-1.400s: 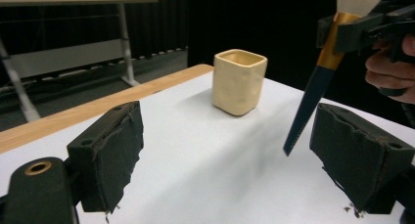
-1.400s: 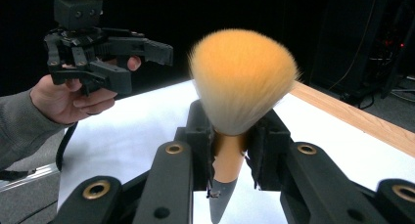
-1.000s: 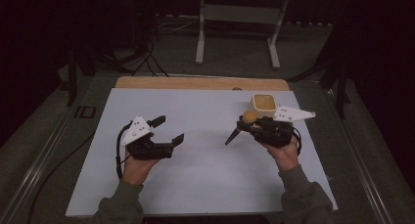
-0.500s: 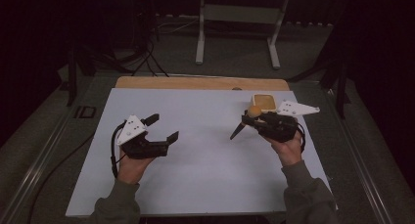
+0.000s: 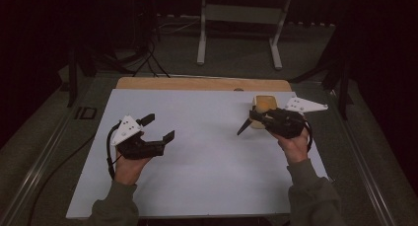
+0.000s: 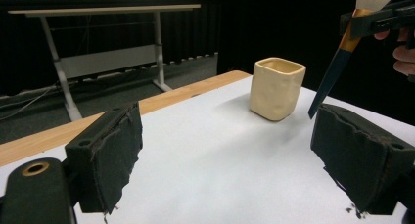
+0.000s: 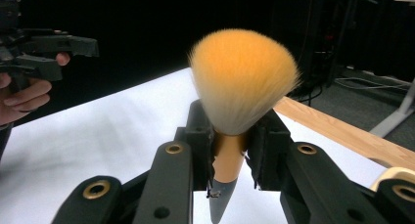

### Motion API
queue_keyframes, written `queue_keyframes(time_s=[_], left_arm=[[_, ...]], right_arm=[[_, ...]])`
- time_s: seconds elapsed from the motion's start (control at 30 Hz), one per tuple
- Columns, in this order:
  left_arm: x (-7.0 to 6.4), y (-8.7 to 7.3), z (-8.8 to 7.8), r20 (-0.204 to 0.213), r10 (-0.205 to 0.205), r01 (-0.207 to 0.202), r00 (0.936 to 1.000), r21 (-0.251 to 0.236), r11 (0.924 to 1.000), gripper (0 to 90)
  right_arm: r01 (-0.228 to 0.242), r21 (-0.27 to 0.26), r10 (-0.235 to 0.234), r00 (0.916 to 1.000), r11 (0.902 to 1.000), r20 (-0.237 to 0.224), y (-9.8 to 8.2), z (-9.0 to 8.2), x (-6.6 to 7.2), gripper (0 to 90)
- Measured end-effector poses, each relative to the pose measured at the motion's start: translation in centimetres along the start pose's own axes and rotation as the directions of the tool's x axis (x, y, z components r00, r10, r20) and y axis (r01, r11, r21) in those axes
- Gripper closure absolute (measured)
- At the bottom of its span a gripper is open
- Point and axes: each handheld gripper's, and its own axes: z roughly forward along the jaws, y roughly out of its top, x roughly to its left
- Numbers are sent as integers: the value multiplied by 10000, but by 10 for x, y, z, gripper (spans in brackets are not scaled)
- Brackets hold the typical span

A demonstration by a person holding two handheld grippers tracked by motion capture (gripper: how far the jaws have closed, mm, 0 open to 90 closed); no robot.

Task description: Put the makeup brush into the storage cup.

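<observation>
Forearms and sleeves enter at the near edge of the white table (image 5: pixel 207 186), one hand on each tool. I keep the left gripper (image 5: pixel 158 129) low over the near-left part of the table with its jaws standing wide and nothing between them; in the left gripper view its two black pads (image 6: pixel 110 155) frame bare white surface.

Farther out and to the right, I hold the right gripper (image 5: pixel 256 118) above the table with its jaws clamped on the makeup brush (image 7: pixel 242 82). In the right gripper view the pads grip the brush at its golden ferrule, the orange-tipped bristles fanning upward toward the camera and the dark handle pointing down and away. In the high view the dark handle tip (image 5: pixel 242 129) slants down toward the table, just beside the cup.

Beyond that gripper, the cream square cup (image 6: pixel 276 87) stands upright on the far-right part of the table, near the wooden strip (image 5: pixel 197 83) along the far edge. Its mouth looks empty as far as the left gripper view shows. Farthest off, a white desk frame (image 5: pixel 241 18) stands on the dark floor.

Progress, as I judge it: the brush is picked up and carried to the cup, so the grasp is done. Left to do is lining the handle over the cup's mouth, lowering it in and letting go. The brush is not yet inside, and the left gripper has no part so far.
</observation>
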Motion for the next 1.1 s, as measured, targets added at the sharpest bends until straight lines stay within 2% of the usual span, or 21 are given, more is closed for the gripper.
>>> queue_keyframes(time_s=[0.7,1.1], left_arm=[[5,0,-4,-230,-14,13,9997,-39,10000,127],[5,0,-5,-225,-8,7,9997,-25,10000,127]], right_arm=[[-112,74,105,9961,9999,881,5,-8,-20,730],[-224,141,201,9889,9996,1475,7,-7,-30,729]])
